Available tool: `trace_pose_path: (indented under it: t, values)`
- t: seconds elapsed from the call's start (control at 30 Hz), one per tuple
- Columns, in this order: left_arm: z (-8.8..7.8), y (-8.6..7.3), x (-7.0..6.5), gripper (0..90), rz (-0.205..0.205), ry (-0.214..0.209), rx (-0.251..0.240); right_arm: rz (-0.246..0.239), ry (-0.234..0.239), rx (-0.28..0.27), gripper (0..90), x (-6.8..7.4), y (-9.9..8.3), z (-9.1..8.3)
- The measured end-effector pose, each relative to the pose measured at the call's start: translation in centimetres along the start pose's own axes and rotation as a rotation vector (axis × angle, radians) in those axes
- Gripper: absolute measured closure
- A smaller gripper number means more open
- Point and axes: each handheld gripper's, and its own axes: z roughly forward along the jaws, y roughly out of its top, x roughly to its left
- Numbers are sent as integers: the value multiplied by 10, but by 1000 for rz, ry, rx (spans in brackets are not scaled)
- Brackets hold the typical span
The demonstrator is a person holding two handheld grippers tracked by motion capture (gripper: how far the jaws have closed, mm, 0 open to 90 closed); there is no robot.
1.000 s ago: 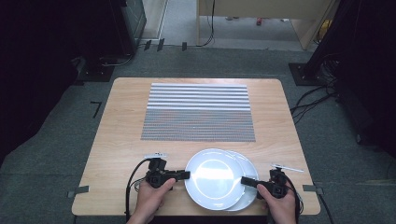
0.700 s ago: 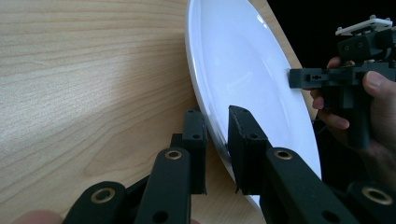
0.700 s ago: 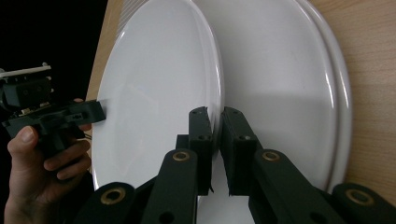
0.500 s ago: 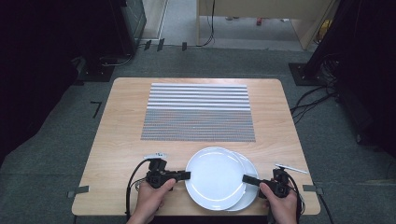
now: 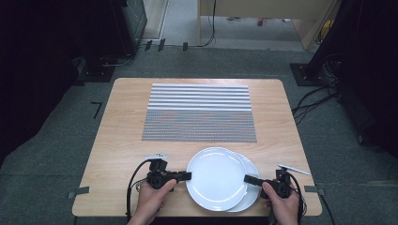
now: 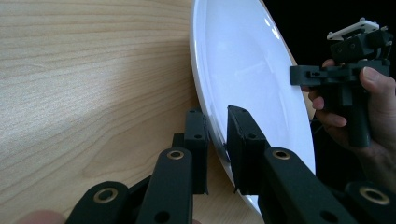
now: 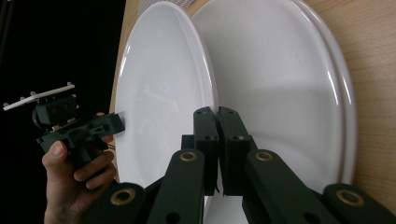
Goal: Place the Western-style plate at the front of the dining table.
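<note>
A white plate (image 5: 216, 177) near the table's front edge lies offset to the left over a lower white plate (image 5: 252, 186). My left gripper (image 5: 186, 176) holds the top plate's left rim and my right gripper (image 5: 249, 179) holds its right rim. In the left gripper view the jaws (image 6: 215, 140) close on either side of the plate's (image 6: 243, 60) edge, and the right gripper (image 6: 303, 74) is on the far rim. In the right gripper view the jaws (image 7: 217, 122) pinch the raised plate's (image 7: 159, 93) rim above the lower plate (image 7: 280, 93). The left gripper (image 7: 116, 125) is opposite.
A grey striped placemat (image 5: 199, 112) covers the middle and far part of the wooden table (image 5: 122, 140). Dark floor with cables and stands surrounds the table. Both hands come in at the table's front edge.
The bright glare band on the top plate has gone, so its tilt has shifted slightly. Both grippers stay on the rims in nearly the same places.
</note>
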Motion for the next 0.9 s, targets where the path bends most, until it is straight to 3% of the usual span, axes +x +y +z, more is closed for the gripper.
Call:
trace_pose_path:
  t: [0.37,0.9]
  values:
    - [1,-1,0,786,-3,2,4,48,22,15,879,-3,1,-1]
    - [2,0,-1,778,5,14,11,52,22,11,879,-2,1,-2]
